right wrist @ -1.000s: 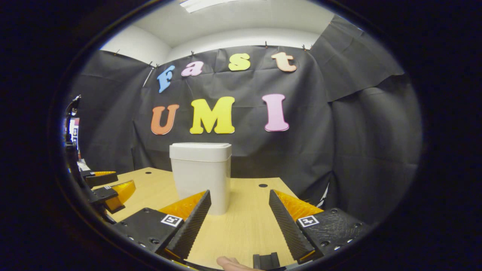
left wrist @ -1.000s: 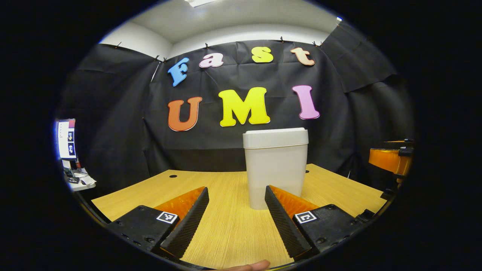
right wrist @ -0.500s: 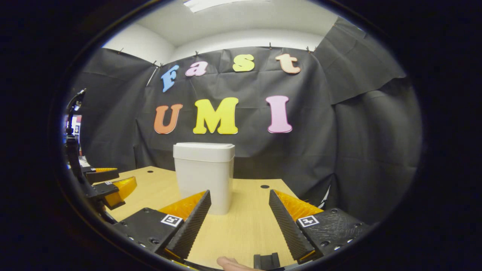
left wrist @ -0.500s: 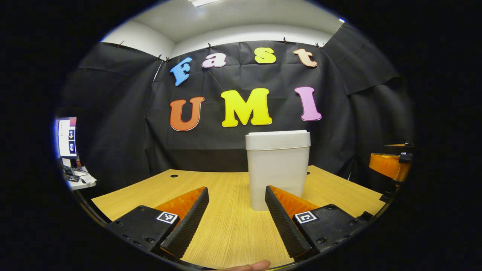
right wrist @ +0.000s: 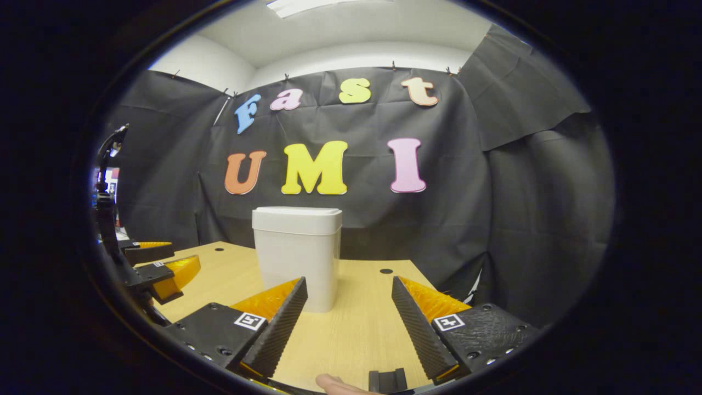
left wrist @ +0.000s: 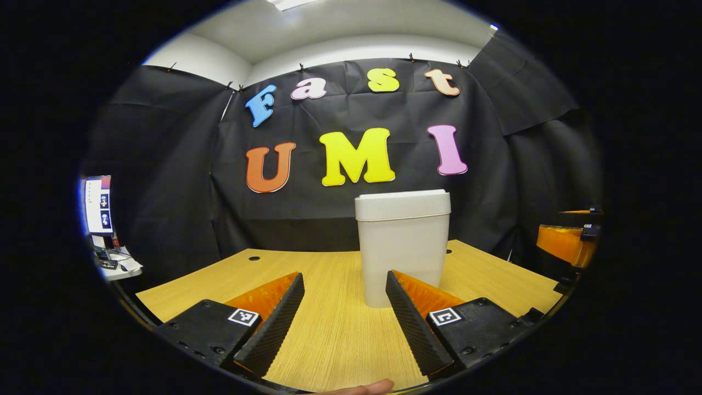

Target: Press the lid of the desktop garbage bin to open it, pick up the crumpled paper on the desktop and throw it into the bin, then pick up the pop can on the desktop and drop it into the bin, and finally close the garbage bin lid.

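We count one bin [left wrist: 402, 247] on one table [left wrist: 329, 340], and two grippers. Our left gripper [left wrist: 344, 282] hangs over the table with its fingers [left wrist: 274, 323] spread wide and nothing between them but bare wood; the tip of its right-hand finger overlaps the bin's base in the left gripper view, though we cannot tell whether it touches. Our right gripper [right wrist: 349, 288] is spread just as wide and holds nothing, and it stands clear of the bin [right wrist: 297, 255], which sits ahead and to its left.

The bin is a pale, squarish tub, upright near the middle of the table toward the back, with its lid [left wrist: 402, 204] down flat. In the right gripper view the left gripper [right wrist: 164, 263] shows at the far left, also apart. A fingertip [right wrist: 334, 384] peeks in at the bottom edge.
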{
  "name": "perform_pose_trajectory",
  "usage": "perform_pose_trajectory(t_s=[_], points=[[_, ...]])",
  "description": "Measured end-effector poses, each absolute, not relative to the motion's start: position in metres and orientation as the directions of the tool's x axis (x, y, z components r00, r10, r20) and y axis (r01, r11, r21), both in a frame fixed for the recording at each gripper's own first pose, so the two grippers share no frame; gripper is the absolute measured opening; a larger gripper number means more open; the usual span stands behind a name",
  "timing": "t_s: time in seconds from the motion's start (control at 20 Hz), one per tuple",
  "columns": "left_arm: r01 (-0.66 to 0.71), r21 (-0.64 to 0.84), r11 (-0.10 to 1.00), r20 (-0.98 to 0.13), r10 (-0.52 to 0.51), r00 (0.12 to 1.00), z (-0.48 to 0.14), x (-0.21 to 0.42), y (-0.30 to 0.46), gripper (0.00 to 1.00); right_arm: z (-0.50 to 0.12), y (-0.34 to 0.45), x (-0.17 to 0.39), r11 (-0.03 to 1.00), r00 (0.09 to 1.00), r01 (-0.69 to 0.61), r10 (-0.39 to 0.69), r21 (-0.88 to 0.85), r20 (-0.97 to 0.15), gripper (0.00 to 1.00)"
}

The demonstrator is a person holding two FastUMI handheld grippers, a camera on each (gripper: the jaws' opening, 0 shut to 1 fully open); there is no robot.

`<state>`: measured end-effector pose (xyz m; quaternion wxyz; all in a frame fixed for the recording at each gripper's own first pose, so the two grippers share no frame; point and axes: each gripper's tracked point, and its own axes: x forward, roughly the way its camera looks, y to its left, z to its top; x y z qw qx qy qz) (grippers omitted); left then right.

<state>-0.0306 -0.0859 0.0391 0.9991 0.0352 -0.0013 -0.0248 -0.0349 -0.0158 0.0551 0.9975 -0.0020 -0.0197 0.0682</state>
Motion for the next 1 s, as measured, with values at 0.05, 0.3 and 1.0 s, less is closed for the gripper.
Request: perform_pose_trajectory(t_s=[0.05, 0.3, 1.0], points=[[0.053, 0.071, 0.996, 0.002, -0.054, 0.999, 0.039, -0.031, -0.088, 0.96, 0.057, -0.017, -0.036, 0.991, 0.990, -0.135, 0.135, -0.003, 0.043, 0.95], [0.062, 0.076, 0.995, 0.014, -0.063, 0.998, 0.037, -0.035, -0.093, 0.96, 0.060, -0.019, -0.039, 0.991, 0.990, -0.132, 0.132, -0.005, 0.057, 0.95], [0.067, 0.048, 0.997, -0.010, -0.067, 0.998, 0.017, -0.035, -0.100, 0.96, 0.047, -0.007, -0.035, 0.986, 0.986, -0.162, 0.163, -0.030, 0.018, 0.95]])
